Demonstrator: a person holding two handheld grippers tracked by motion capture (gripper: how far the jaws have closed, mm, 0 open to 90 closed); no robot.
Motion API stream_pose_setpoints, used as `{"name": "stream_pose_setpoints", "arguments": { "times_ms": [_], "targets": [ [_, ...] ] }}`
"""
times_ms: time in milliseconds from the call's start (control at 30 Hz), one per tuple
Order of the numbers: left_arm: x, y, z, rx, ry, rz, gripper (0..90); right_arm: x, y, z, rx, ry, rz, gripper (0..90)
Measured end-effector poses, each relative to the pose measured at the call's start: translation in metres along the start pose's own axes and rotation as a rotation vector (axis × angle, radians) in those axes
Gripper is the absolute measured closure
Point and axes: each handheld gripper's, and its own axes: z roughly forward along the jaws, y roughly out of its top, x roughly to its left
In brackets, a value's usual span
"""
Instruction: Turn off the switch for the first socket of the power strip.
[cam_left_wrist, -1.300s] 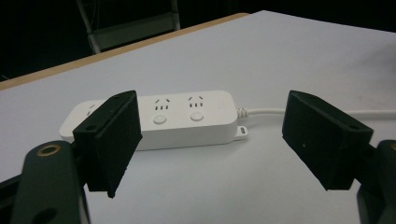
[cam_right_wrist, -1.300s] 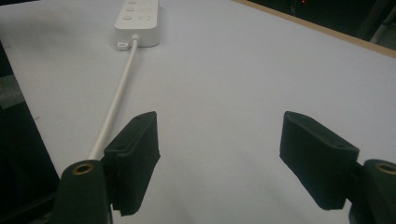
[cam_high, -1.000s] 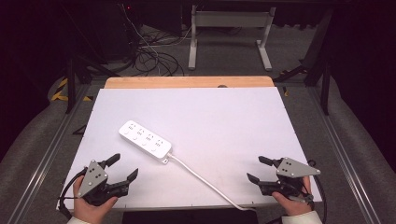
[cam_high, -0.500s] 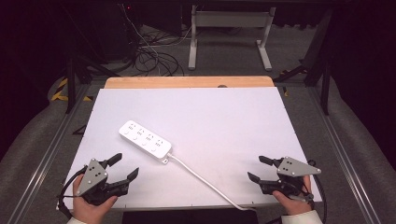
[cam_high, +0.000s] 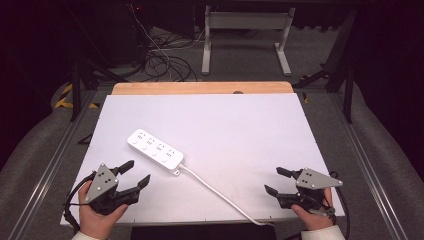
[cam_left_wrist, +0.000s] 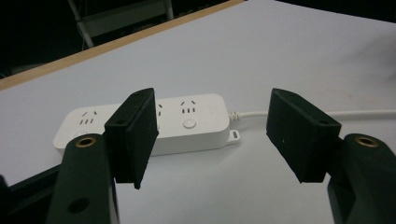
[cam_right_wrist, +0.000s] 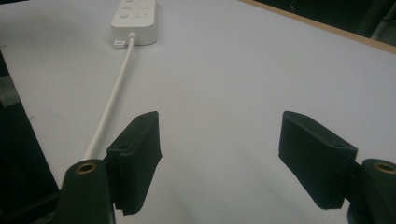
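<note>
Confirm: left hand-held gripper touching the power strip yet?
Apart. The high view shows bare table between the left hand-held gripper and the power strip; jaws open.

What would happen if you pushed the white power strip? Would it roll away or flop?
The power strip looks like a flat, hard plastic block lying on the table, so it would probably slide, not roll or tip. Its white cord runs in a loose curve to the near table edge, so it is likely bendy and might drag behind or tug the strip sideways.
</note>
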Motion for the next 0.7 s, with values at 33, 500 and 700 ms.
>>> {"name": "stream_pose_setpoints", "arguments": {
  "times_ms": [33, 500, 700],
  "targets": [
    [0.001, 0.001, 0.001, -0.001, -0.002, 0.0, 33.8, 0.0, 0.0, 0.0, 0.001, 0.002, 0.0, 30.3],
    [0.001, 0.02, 0.017, 0.016, -0.039, -0.003, 32.3, 0.001, 0.0, 0.001, 0.004, 0.014, -0.005, 30.3],
    [0.001, 0.027, 0.026, 0.02, -0.051, 0.008, 32.8, 0.001, 0.0, 0.001, 0.003, 0.018, -0.004, 30.3]
  ]
}}
